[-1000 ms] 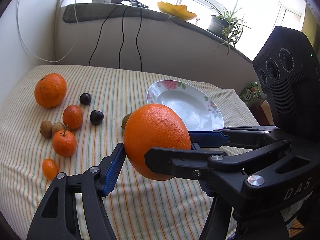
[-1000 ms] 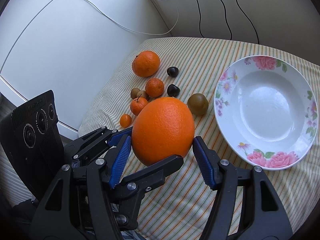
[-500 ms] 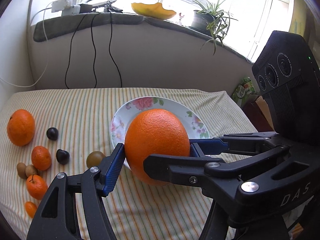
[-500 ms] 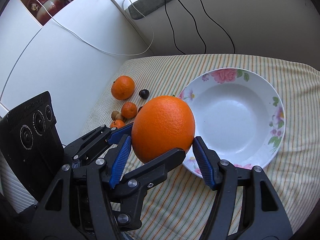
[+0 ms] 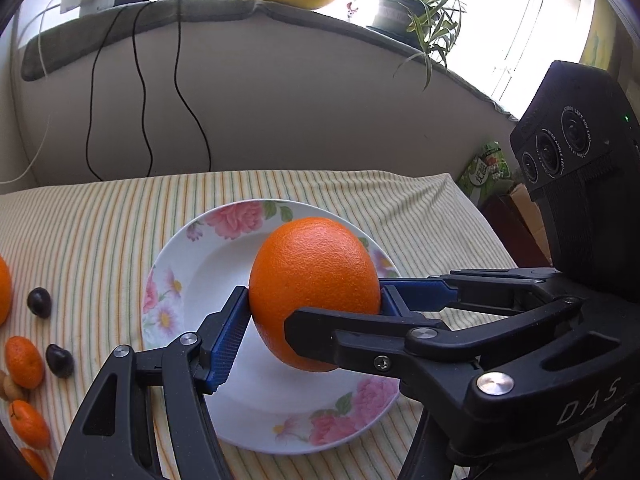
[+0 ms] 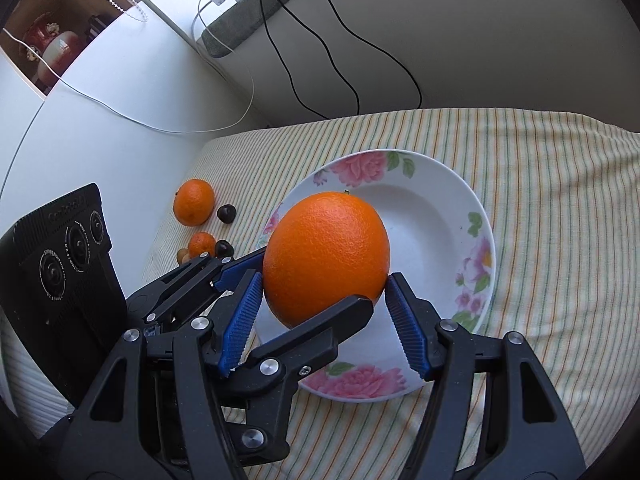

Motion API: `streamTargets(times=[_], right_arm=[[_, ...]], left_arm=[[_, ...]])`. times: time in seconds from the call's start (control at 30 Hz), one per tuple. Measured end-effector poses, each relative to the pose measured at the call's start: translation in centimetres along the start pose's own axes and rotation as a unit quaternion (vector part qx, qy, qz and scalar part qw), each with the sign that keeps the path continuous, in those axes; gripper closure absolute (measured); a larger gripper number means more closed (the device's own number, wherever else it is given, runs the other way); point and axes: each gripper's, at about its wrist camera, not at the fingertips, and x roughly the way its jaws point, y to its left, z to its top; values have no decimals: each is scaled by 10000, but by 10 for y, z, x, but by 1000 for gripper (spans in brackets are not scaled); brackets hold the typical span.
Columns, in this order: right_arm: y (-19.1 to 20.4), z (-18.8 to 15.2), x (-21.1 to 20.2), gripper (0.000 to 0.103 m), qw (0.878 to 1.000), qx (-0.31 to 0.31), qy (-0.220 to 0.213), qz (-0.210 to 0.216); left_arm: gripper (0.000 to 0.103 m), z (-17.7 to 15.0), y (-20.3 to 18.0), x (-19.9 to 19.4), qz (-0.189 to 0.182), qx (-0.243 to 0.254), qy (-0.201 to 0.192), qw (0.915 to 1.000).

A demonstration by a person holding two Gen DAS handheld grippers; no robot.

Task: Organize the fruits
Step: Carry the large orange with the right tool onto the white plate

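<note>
A large orange [image 5: 314, 276] [image 6: 326, 252] hangs over the white flowered plate [image 5: 180, 264] [image 6: 452, 208], clear of its surface. Both grippers hold this same orange crosswise. My left gripper [image 5: 316, 308] presses a blue pad [image 5: 226, 336] on the orange's left side; its other finger is hidden behind the right gripper's black body. My right gripper [image 6: 324, 280] is shut on the orange with a blue pad on each flank. The plate holds no fruit.
Left of the plate on the striped cloth lie another orange [image 6: 194, 208], mandarins [image 5: 24, 362], two dark plums [image 5: 39, 302] and small brown fruits [image 6: 184, 256]. Cables hang down the back wall. A green packet [image 5: 484, 168] sits past the table's right edge.
Both grippers have carried the orange rightwards, away from the loose fruit and over the plate. Their grip on it has stayed the same.
</note>
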Motion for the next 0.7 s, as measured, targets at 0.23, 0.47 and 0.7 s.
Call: streamTargets(times=[0.23, 0.47, 0.7], right_arm=[[-16, 3, 4, 36, 9998, 169, 67, -45], [-20, 1, 7, 36, 9995, 279, 129, -19], [-14, 2, -8, 25, 9990, 106, -240, -357]], left_arm=[[37, -1, -2, 14, -54, -65, 145, 9999], [37, -1, -2, 20, -50, -97, 262, 9996], [36, -2, -10, 19, 17, 69, 250, 9997]])
